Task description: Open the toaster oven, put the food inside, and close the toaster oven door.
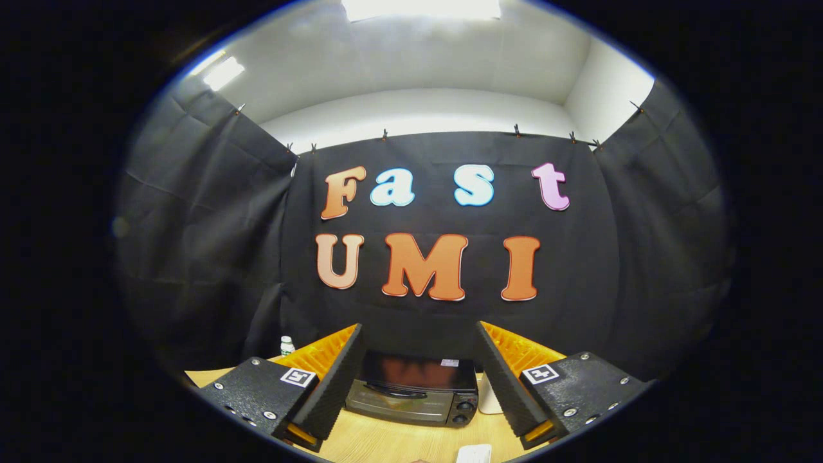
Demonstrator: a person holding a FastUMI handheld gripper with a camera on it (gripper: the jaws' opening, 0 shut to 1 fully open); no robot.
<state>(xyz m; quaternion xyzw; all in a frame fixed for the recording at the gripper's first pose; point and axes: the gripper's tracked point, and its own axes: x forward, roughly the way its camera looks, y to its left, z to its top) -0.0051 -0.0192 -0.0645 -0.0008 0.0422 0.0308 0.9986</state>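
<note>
Beyond spread tool (418, 373), toaster oven (413, 392) faces it, broadside

I see my gripper (418, 373) spread wide, empty, with the black, door-closed toaster oven (415, 393) at twelve o'clock on the wooden counter (386, 444).

Single fisheye view, riding on hand-held gripper (416, 360), looking forward along its two fingers (334, 379) — these spread wide apart, nothing between them. Camera sits above pale wooden desk (386, 440), roughly level, facing black cloth booth wall (611, 257). Closed black-and-silver toaster oven (415, 395) just ahead, framed between fingers — near. White ceiling with bright light panels (421, 8) above wall.
</note>
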